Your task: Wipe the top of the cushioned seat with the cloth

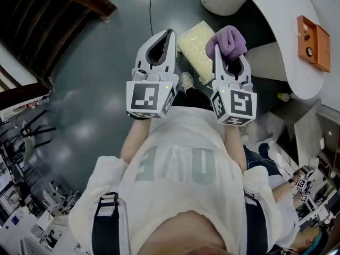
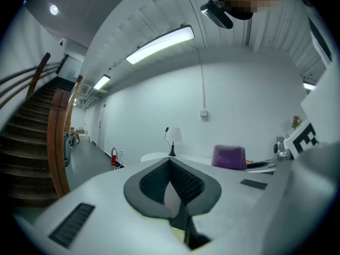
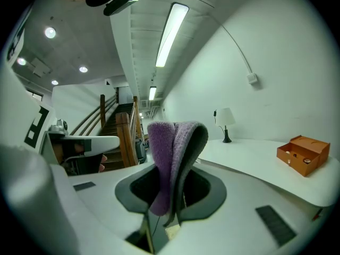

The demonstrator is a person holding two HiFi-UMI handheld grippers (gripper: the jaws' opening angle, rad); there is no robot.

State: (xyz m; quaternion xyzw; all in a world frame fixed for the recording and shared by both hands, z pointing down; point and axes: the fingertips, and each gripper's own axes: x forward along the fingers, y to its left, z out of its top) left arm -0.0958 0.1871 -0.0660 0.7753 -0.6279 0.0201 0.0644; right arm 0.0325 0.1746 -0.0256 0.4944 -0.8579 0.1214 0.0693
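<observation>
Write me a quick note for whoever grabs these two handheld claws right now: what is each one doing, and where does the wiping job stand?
Left gripper: shut, empty.
Right gripper: shut on the purple cloth, folded between its jaws.
Both are held up in the air. The cream seat is lower down beyond them, and the cloth is not touching it.
Done: cloth in hand.
Left: lower the cloth onto the seat top and wipe it.

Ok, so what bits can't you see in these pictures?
The cushioned seat: in the head view its right side is behind the right gripper and the cloth; neither gripper view shows it.
The cloth: its lower part sits hidden between the jaws in the right gripper view.
The orange box: too small to tell what's inside.
</observation>
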